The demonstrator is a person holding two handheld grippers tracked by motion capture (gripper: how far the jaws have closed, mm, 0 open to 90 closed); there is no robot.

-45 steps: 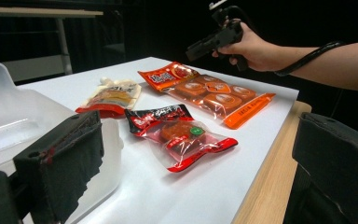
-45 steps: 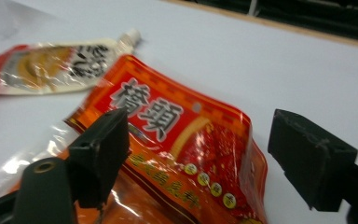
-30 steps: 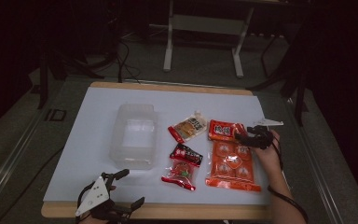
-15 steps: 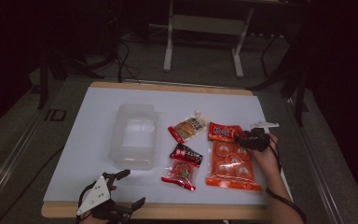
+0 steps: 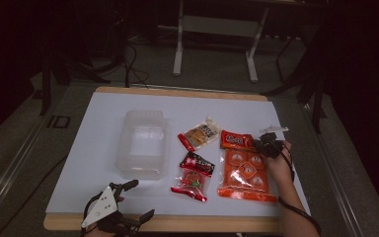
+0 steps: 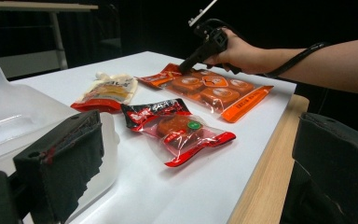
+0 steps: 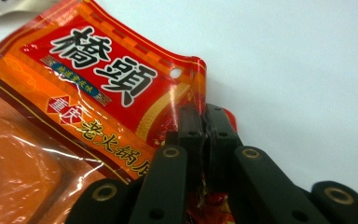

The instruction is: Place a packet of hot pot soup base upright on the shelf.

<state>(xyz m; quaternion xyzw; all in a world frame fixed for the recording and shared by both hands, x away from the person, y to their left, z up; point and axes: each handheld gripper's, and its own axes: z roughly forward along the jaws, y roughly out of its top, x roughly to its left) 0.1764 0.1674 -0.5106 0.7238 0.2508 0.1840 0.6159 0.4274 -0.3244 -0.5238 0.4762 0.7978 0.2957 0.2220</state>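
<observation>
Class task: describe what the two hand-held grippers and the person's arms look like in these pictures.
Both grippers are black. The left gripper carries a grey three-cornered plate and blocky black pads. The right gripper has slim jointed black fingers with brass-ringed holes. A black cable loops round the bare, sleeveless forearm.

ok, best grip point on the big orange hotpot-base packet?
The flat red header seal at the far end of the big orange packet, coming in from its right edge. The body is lumpy with round blocks; the header is thin and curls up. The right tongs are already shut there.

High view looks down; right gripper view sits close, perhaps sharing orange packet [image 5: 245,168].
</observation>
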